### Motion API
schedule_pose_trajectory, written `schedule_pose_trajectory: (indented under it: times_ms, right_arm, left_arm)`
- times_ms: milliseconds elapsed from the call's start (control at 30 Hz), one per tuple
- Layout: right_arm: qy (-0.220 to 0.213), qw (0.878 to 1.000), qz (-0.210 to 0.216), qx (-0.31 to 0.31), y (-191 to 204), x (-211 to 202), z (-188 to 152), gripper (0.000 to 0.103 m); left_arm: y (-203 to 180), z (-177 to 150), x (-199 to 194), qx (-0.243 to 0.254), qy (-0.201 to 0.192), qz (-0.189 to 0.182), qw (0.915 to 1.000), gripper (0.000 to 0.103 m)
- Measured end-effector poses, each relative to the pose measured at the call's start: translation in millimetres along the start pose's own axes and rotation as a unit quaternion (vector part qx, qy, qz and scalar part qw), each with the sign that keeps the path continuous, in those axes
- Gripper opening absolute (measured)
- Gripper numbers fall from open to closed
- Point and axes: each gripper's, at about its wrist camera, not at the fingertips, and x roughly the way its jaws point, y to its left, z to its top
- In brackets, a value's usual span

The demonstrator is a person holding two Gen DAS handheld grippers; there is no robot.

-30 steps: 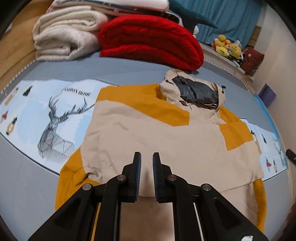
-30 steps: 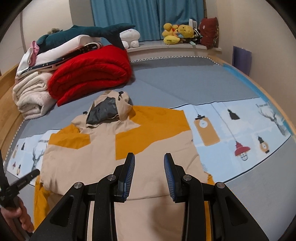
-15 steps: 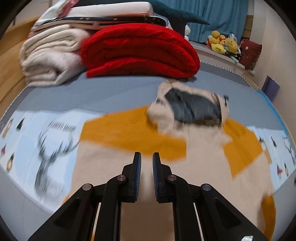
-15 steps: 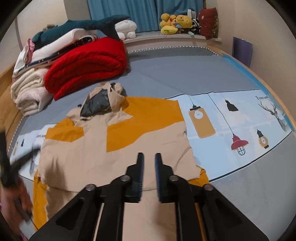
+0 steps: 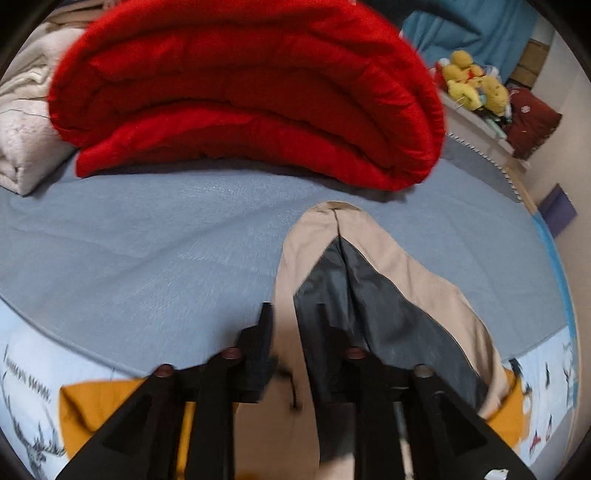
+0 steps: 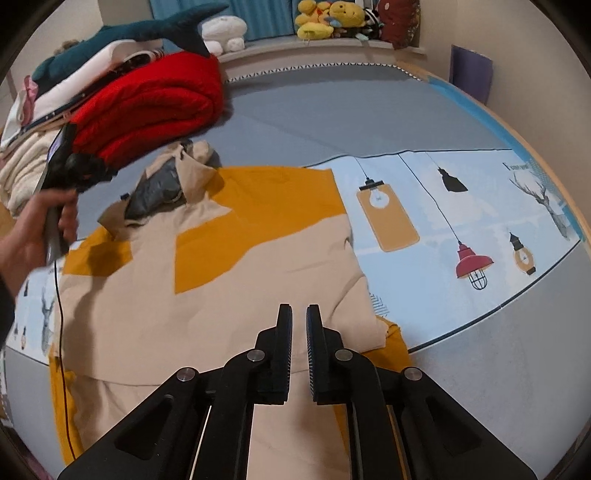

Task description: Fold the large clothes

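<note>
A beige and mustard hooded jacket (image 6: 207, 295) lies flat on the bed with its hood (image 5: 369, 295) pointing at the pillows, grey lining up. My left gripper (image 5: 293, 326) hangs low over the hood. Its jaws are opening, and the hood's beige left edge lies between the fingers without being pinched. The right wrist view shows a hand (image 6: 33, 236) holding that gripper beside the hood (image 6: 166, 181). My right gripper (image 6: 299, 321) hovers over the jacket's lower right part, near its side edge. Only a slim gap shows between its jaws, which are starting to part, with nothing between them.
A folded red quilt (image 5: 240, 92) lies just beyond the hood, with cream blankets (image 5: 22, 140) to its left and a shark plush (image 6: 147, 29) on top. Yellow plush toys (image 6: 321, 18) line the far sill. The grey sheet (image 5: 147, 240) has a printed band (image 6: 443, 203).
The left gripper swept forward from the jacket's lower part up to the hood and its jaws parted. The right gripper's jaws closed from wide to a slim gap and it sank a little.
</note>
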Motion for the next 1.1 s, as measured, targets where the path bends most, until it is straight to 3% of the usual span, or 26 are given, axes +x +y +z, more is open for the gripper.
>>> schedule_pose_trajectory:
  times_ms: [167,333,400,433,533,633,700,800,900,933,1033,1100]
  right_arm:
    - [0.016,1.000,-0.001,-0.003,2,11,-3,0.010]
    - [0.016,1.000,-0.001,-0.007,4,14,-3,0.010]
    - [0.015,1.000,-0.004,-0.005,2,14,-2,0.010]
    - [0.015,1.000,-0.007,-0.005,1,14,-1,0.010]
    - [0.015,1.000,-0.006,0.006,-4,11,2,0.010]
    - [0.004,1.000,-0.001,0.011,-8,1,8,0.010]
    - [-0.011,1.000,0.005,0.021,-13,-11,11,0.010]
    - [-0.026,0.999,0.011,0.033,-17,-27,14,0.010]
    - [-0.036,0.998,0.027,0.042,-18,-41,12,0.010]
    - [-0.041,0.998,0.031,0.041,-17,-46,11,0.010]
    - [-0.055,0.996,0.056,0.050,-13,-58,8,0.010]
    - [-0.061,0.994,0.072,0.057,-10,-62,5,0.010]
  left_arm:
    - [-2,20,45,-0.011,0.029,0.019,0.9993,0.030]
    - [-4,20,81,0.004,0.074,0.055,0.9957,0.030]
    - [-8,15,89,0.016,0.087,0.060,0.9942,0.017]
    - [-12,13,89,0.026,0.090,0.059,0.9939,0.005]
    - [-27,8,62,0.065,0.056,0.060,0.9945,0.003]
    - [-44,-6,0,0.097,0.000,0.032,0.9947,0.003]
    - [-60,-28,-56,0.136,-0.042,0.006,0.9898,0.003]
    - [-78,-79,-138,0.209,-0.103,-0.021,0.9723,0.003]
    - [-77,-152,-197,0.255,-0.122,-0.048,0.9580,0.004]
    - [-68,-177,-208,0.253,-0.112,-0.056,0.9594,0.005]
    - [-35,-242,-222,0.199,-0.063,-0.061,0.9761,0.006]
    - [-7,-278,-238,0.131,-0.052,-0.074,0.9872,0.006]
